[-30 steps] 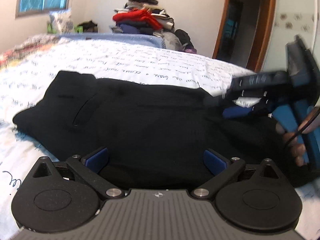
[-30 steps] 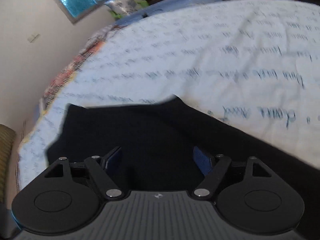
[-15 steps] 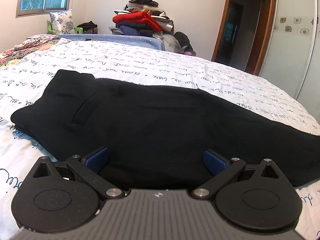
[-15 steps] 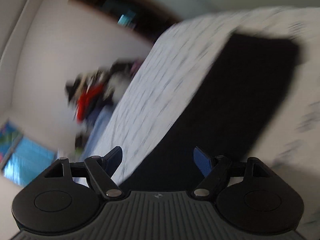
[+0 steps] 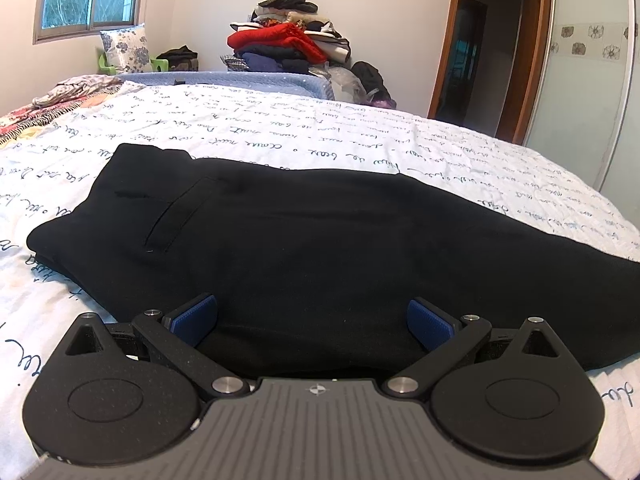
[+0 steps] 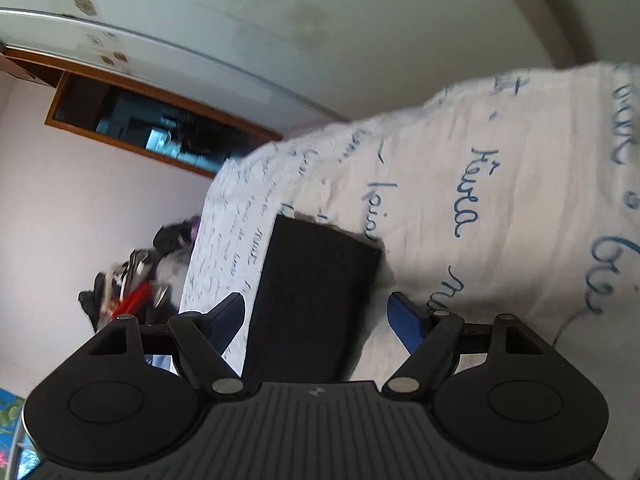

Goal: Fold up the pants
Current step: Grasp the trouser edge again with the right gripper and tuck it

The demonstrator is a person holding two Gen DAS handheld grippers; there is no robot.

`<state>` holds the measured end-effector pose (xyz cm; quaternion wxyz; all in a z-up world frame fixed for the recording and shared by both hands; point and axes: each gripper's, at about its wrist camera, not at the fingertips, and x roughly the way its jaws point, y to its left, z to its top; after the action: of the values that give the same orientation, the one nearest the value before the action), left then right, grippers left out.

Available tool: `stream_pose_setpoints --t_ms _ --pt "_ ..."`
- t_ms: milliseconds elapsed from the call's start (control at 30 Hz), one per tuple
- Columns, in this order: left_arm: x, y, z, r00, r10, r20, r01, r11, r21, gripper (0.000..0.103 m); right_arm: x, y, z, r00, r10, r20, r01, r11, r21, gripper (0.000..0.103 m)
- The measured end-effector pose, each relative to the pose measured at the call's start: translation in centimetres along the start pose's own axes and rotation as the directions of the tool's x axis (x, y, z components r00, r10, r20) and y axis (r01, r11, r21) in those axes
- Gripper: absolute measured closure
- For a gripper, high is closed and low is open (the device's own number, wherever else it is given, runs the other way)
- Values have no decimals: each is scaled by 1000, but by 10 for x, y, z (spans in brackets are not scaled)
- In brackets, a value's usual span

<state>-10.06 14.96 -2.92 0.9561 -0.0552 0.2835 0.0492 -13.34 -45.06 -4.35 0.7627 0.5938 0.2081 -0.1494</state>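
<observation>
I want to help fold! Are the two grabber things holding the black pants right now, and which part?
Neither is. The left gripper is open over the middle of the black pants, pads apart. The right gripper is open near the leg end, gripping nothing.

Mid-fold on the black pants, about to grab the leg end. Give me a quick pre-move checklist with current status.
1. Pants lying flat on the bed sheet: ok.
2. Left gripper jaws open, nothing pinched: ok.
3. Right gripper jaws open and empty: ok.
4. Leg end ahead of the right gripper: ok.
5. Right wrist view sharp: not ok, slightly blurred.
6. Leg layers aligned at the hem: cannot tell.
</observation>
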Motion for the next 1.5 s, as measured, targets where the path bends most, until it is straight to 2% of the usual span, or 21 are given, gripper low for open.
stream_pose_setpoints --t_ms 233,333,400,567,700,733,767,800,867,933,1000,1033,1100,1167,1233,1300,1333,1400,1467,1500 --pt "3 -10 0 999 45 -16 -44 998 47 0 6 -14 12 988 123 90 -128 990 58 26" --pt "4 -13 -1 998 63 -22 -62 996 65 0 16 -6 10 990 133 51 -132 991 -24 35" --pt "4 -14 -1 997 72 -24 -70 995 74 0 20 -4 7 990 144 14 -143 988 -49 35" --pt "4 -18 -1 996 89 -24 -87 992 90 0 27 -13 14 981 196 15 -196 981 -1 38" --pt "1 -28 3 991 132 -26 -129 985 113 1 32 -13 23 973 231 -28 -230 973 24 37" --pt "-1 -32 6 990 137 -34 -133 985 107 2 27 -13 23 973 226 -40 -226 974 7 48" --pt "-5 -36 10 991 126 -43 -122 987 101 3 26 -14 22 977 210 -48 -211 977 -22 70" --pt "-9 -43 15 994 100 -49 -95 991 96 4 26 -14 20 981 184 -58 -187 981 -50 80" --pt "-20 -63 30 999 14 -32 -10 995 102 4 33 -17 16 990 121 -67 -126 989 -81 96" --pt "-33 -91 49 994 -105 8 103 985 137 3 33 -17 11 992 116 -47 -121 985 -126 97" --pt "-40 -125 68 969 -244 32 235 956 177 2 32 -8 6 995 98 -33 -102 975 -198 97" --pt "-41 -144 76 947 -319 30 307 932 193 2 31 -2 2 996 85 -22 -87 964 -251 97" --pt "-37 -185 90 889 -458 -7 450 870 204 2 29 15 -9 999 38 23 -25 915 -402 96" --pt "-26 -232 100 817 -573 -67 574 797 189 2 29 28 -19 999 12 46 13 862 -507 97" --pt "-13 -282 105 759 -637 -136 651 739 173 2 29 36 -32 996 -8 86 57 804 -591 97" --pt "-4 -329 100 707 -682 -187 707 684 179 2 31 38 -44 992 -31 121 103 752 -651 97" --pt "-1 -349 94 693 -690 -207 720 668 188 3 30 41 -45 991 -32 127 108 745 -658 97" --pt "3 -379 85 680 -692 -242 733 654 188 4 26 42 -42 989 -26 143 113 755 -646 95" --pt "4 -394 77 673 -690 -266 736 658 159 4 24 37 -32 993 -17 117 83 801 -593 94" --pt "3 -396 75 663 -699 -266 745 652 141 3 25 34 -25 996 -13 83 58 822 -566 93"
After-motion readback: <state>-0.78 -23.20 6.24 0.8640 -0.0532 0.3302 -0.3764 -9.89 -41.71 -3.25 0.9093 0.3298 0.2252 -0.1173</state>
